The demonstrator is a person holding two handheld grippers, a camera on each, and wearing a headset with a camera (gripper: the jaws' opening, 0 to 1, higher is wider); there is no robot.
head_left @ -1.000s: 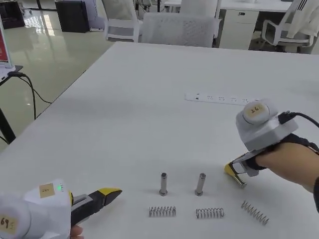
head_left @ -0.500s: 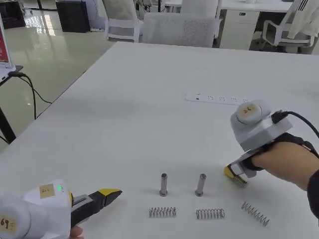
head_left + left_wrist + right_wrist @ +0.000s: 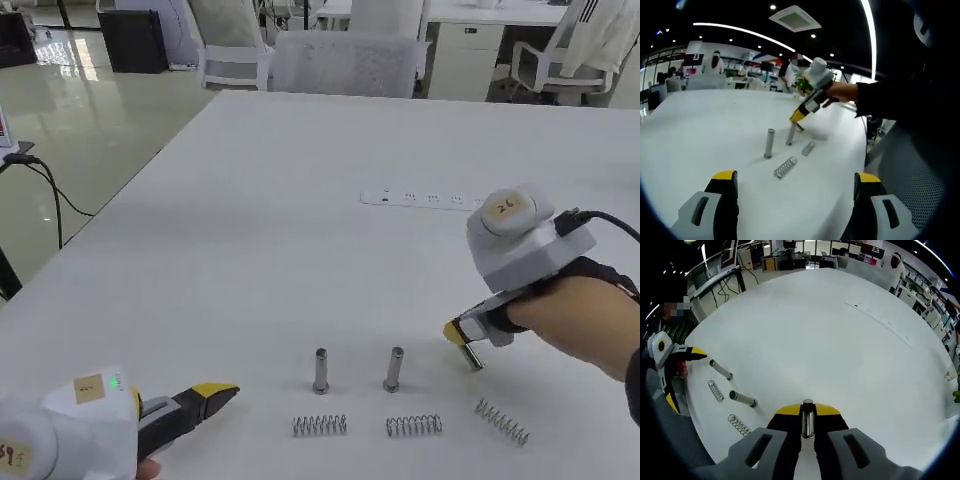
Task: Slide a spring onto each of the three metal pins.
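Trouble could come from the right tool (image 3: 460,336), clamped on the third pin (image 3: 807,420): set down tilted, it topples. Left tool (image 3: 796,177) gapes empty; two pins (image 3: 321,370) stand upright behind three loose springs (image 3: 320,425) on the desk (image 3: 300,220).

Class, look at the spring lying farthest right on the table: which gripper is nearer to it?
Right. The right gripper hangs just beyond the spring; the left gripper sits far off, past the other two springs.
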